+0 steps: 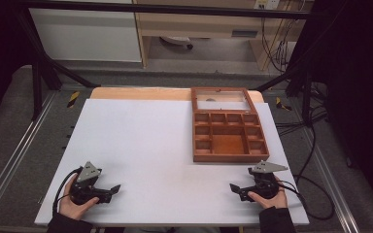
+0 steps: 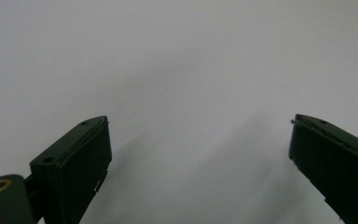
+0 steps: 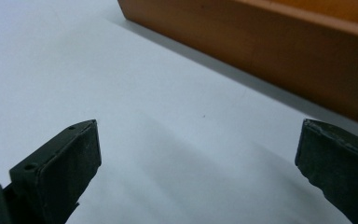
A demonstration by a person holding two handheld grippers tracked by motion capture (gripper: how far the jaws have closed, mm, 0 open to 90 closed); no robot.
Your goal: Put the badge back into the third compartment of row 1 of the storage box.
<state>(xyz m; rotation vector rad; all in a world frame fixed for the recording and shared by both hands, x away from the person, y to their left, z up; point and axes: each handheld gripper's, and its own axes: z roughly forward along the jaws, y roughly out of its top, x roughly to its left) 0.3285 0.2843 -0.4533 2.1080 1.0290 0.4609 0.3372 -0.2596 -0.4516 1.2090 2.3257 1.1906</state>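
a white table (image 1: 145, 160) is seen from the high view, with a strip of bare wood left exposed along its far edge. a wooden compartment box (image 1: 229, 137) is placed on the right half of the table, toward the far side; its glazed lid (image 1: 222, 99) is swung open and stands up behind it. the box is divided into small cells around one larger central cell, and all of them appear empty, though the far row is too small to be judged with certainty. the left claw (image 1: 115, 189) is held in the left hand (image 1: 75, 204) near the front left corner of the table, its tips directed to the right, well apart from the box. in the left gripper view its jaws are seen spread wide, with nothing between them and only the white surface (image 2: 182, 70) beyond. the right claw (image 1: 235, 189) is held in the right hand (image 1: 267, 198) near the front right corner, its tips directed to the left, just in front of the box and apart from it. in the right gripper view its jaws are likewise spread wide and nothing is gripped; the side wall of the box (image 3: 279, 51) is seen crossing the upper right, near the claw but not touched by it.
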